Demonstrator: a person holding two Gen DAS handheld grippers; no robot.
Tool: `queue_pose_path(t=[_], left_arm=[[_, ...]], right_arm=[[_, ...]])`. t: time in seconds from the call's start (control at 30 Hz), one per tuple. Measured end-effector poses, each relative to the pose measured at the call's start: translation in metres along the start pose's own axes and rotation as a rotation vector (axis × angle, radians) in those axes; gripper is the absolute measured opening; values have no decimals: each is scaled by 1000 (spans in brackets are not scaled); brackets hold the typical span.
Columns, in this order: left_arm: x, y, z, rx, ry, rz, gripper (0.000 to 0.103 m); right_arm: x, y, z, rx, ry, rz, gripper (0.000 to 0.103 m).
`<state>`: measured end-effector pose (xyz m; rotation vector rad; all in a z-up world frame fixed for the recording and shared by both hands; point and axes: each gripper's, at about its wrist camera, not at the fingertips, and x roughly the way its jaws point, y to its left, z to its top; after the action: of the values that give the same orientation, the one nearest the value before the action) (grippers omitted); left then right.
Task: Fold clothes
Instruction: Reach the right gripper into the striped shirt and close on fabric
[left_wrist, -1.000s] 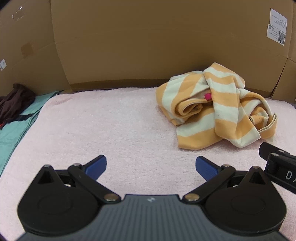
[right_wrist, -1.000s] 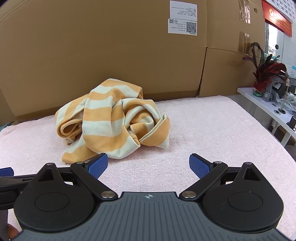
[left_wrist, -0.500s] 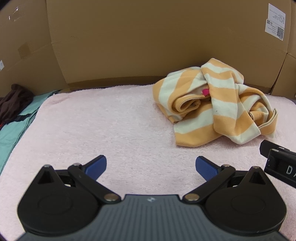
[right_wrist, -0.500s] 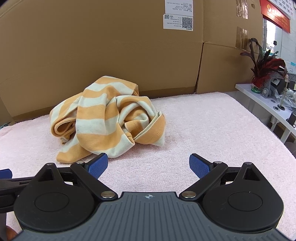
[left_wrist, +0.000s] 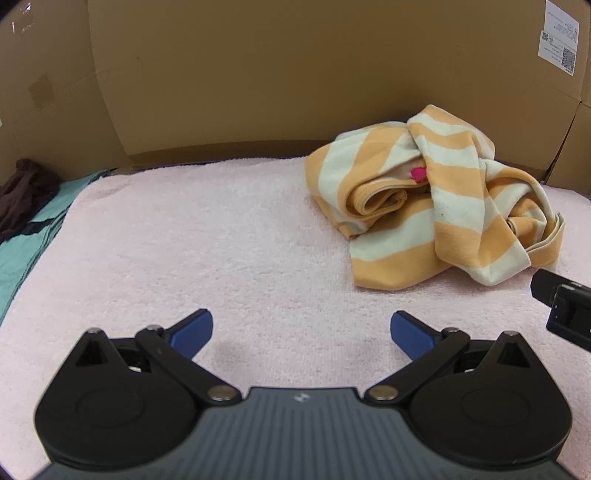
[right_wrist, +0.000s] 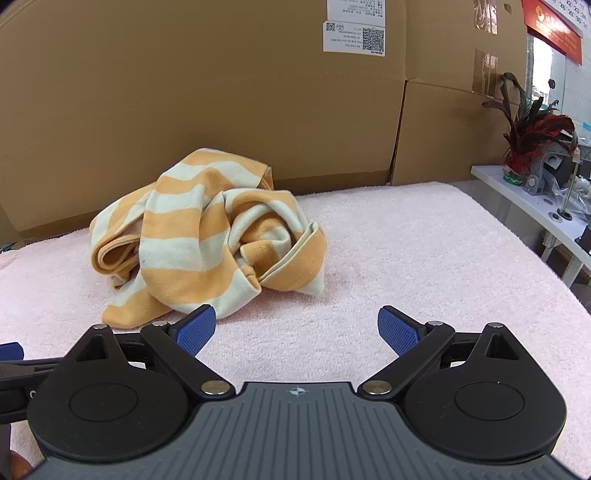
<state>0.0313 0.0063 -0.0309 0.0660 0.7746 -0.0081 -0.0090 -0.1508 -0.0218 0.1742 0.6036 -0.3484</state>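
Observation:
A crumpled orange-and-cream striped garment (left_wrist: 432, 214) lies bunched on the pink towel-covered surface (left_wrist: 221, 240), close to the cardboard back wall; a small pink tag shows among its folds. In the right wrist view the same garment (right_wrist: 207, 236) sits ahead and left of centre. My left gripper (left_wrist: 301, 330) is open, empty, and well short of the garment, which is to its front right. My right gripper (right_wrist: 297, 326) is open too, its left fingertip (right_wrist: 195, 326) just short of the garment's near hem. Part of the right gripper's body shows at the left view's right edge.
Cardboard walls (left_wrist: 295, 74) close off the back. At the far left lie teal cloth (left_wrist: 26, 240) and a dark brown garment (left_wrist: 22, 192). To the right, past the towel's edge, a white shelf (right_wrist: 535, 206) holds a red-leaved plant (right_wrist: 532, 136) and small items.
Both grippers have crept forward toward the striped garment, which now looms slightly larger and nearer in the right wrist view. Both stay open.

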Motion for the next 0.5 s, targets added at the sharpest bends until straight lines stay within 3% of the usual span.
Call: queue_pose_path(t=[0.23,0.37,0.5], left_arm=[[9,-1,5,-5,3,-24,102],[18,-2,8,7,0,-52,102],[29,1,9,20,9,-93,102]], right_arm=[[7,0,6,0,2,1,97],[7,0,14,3,-44,5,96],[10,3,30,12,-105,52,86]])
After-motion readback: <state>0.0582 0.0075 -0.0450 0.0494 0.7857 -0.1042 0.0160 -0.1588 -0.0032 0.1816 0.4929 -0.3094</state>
